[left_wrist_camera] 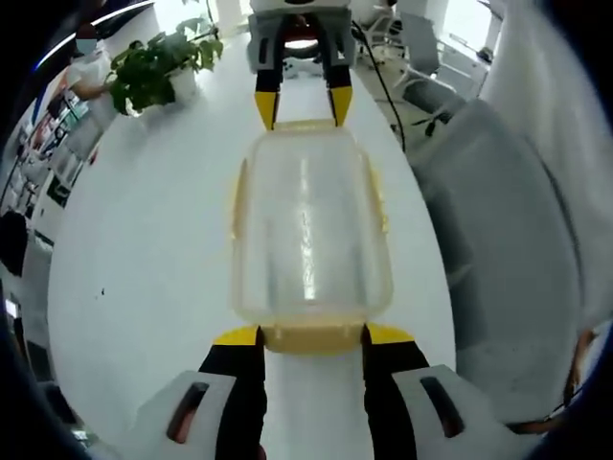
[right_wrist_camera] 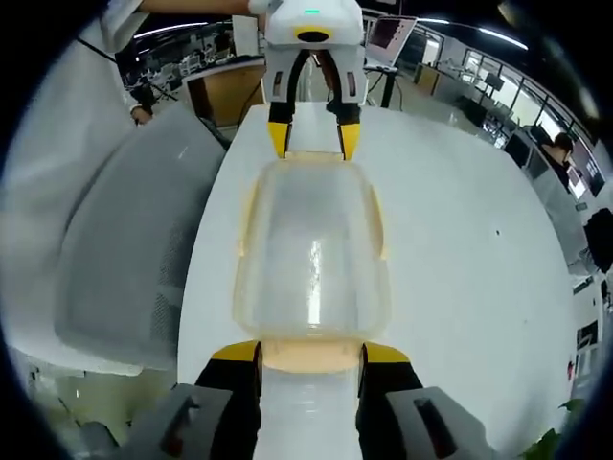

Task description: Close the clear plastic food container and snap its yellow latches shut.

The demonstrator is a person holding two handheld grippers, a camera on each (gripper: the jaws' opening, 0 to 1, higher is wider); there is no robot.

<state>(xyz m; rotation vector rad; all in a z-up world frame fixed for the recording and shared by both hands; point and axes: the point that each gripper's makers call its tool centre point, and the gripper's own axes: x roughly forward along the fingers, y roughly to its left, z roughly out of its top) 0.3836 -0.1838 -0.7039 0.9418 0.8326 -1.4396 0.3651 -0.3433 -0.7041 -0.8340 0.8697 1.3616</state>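
Note:
A clear plastic container [left_wrist_camera: 308, 230] [right_wrist_camera: 311, 254] with its lid on lies lengthwise on the white table [left_wrist_camera: 144, 268] [right_wrist_camera: 460, 240], between my two grippers. Yellow side latches [left_wrist_camera: 377, 196] run along its long edges. In the left gripper view, my left gripper [left_wrist_camera: 312, 335] is open, its yellow-tipped jaws flanking the near end latch [left_wrist_camera: 311, 338]. My right gripper [left_wrist_camera: 302, 105] straddles the far end. In the right gripper view, my right gripper [right_wrist_camera: 308, 353] is open around its near end latch [right_wrist_camera: 308, 356], and the left gripper [right_wrist_camera: 313, 139] stands at the far end.
A potted plant [left_wrist_camera: 158, 72] stands at the table's far left. A grey chair [left_wrist_camera: 508, 249] [right_wrist_camera: 134, 249] sits along the table edge beside the container. A black cable [left_wrist_camera: 383, 86] runs near the far end. Desks and people fill the room behind.

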